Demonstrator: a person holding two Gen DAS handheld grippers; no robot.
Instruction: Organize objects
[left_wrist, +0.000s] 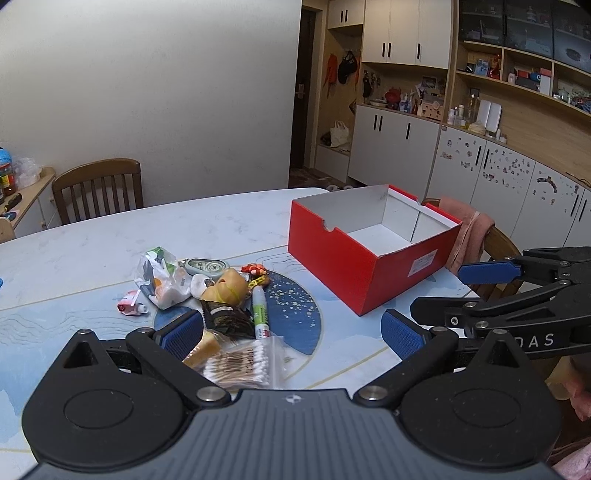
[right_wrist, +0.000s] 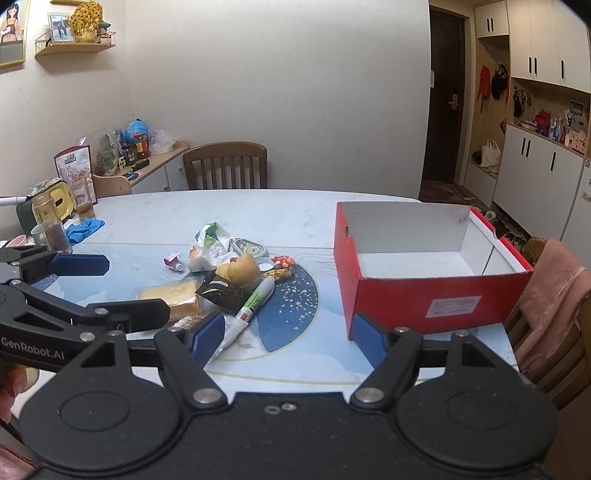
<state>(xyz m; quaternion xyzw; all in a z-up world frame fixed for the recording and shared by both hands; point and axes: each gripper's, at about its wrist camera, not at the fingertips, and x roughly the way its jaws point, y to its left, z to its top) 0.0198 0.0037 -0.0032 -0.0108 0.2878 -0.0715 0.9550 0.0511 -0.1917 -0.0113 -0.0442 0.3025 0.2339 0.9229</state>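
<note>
Both the left gripper (left_wrist: 291, 328) and right gripper (right_wrist: 288, 336) hover spread and empty above the table (right_wrist: 166, 218), clutter pile (right_wrist: 229, 273) at 11 o'clock, red box (right_wrist: 428, 295) at 1 o'clock.

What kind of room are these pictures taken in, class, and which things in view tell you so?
Most likely a home dining room: a dining table with a wooden chair drawn up, wall cabinets with cluttered shelves, and a sideboard holding jars.
</note>
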